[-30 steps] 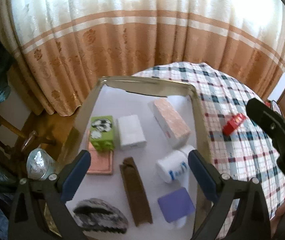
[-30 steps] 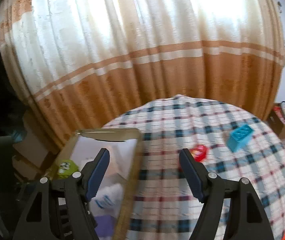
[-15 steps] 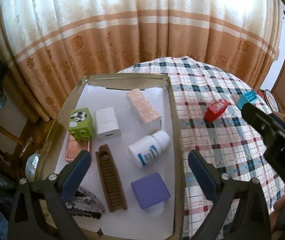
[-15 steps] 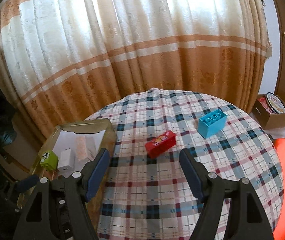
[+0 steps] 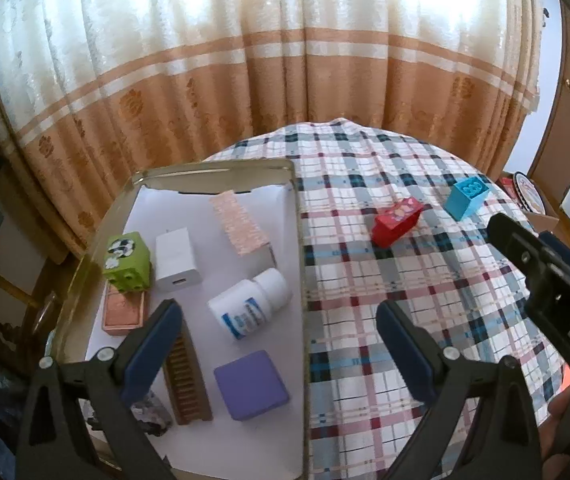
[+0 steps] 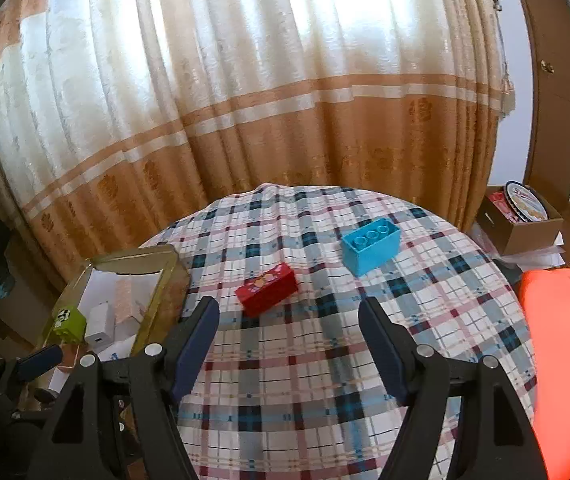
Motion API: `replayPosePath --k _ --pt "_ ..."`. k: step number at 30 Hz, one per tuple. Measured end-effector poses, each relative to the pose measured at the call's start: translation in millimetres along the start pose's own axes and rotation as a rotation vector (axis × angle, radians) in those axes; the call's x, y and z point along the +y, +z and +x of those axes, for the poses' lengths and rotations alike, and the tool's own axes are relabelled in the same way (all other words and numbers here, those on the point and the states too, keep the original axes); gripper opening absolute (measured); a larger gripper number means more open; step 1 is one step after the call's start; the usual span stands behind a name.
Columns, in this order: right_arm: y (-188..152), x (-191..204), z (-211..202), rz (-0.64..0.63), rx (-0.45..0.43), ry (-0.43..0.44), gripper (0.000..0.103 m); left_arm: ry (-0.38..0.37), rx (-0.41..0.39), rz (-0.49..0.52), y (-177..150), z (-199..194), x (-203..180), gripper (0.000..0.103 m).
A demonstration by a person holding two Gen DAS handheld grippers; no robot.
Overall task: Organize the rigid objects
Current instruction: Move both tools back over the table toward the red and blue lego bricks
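Note:
A gold-rimmed tray [image 5: 297,248] lies on the left of the checked table [image 5: 405,280]. In it are a green block [image 5: 127,256], a white charger [image 5: 175,260], a pink box [image 5: 239,224], a white pill bottle [image 5: 251,304], a purple square [image 5: 251,386] and a brown comb [image 5: 187,372]. A red brick [image 6: 267,289] and a blue brick [image 6: 372,249] lie on the cloth, and both show in the left wrist view, red [image 5: 397,222] and blue [image 5: 467,197]. My left gripper [image 5: 281,348] is open over the tray's right rim. My right gripper [image 6: 289,342] is open, just short of the red brick.
A curtain [image 6: 285,120] hangs behind the table. A cardboard box with a plate [image 6: 523,220] sits on the floor at the right. An orange cloth [image 6: 565,340] lies at the table's right edge. The tray also shows at the left of the right wrist view [image 6: 157,300].
Both grippers have pulled back and swung right. The tray has slid left in both views, and the red and blue bricks have come into fuller view. Both grippers stay open.

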State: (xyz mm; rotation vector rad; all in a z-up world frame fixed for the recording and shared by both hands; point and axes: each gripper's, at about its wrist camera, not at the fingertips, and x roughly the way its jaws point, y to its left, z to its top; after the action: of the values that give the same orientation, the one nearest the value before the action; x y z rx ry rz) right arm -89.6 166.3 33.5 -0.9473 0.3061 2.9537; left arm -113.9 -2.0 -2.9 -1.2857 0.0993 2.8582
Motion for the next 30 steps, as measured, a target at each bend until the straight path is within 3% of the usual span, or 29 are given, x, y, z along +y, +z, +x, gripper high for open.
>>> replayPosePath --k 30 --pt "-5 -84 3 0.081 0.010 -0.134 0.074 -0.040 0.000 0.157 7 15 -77 0.099"
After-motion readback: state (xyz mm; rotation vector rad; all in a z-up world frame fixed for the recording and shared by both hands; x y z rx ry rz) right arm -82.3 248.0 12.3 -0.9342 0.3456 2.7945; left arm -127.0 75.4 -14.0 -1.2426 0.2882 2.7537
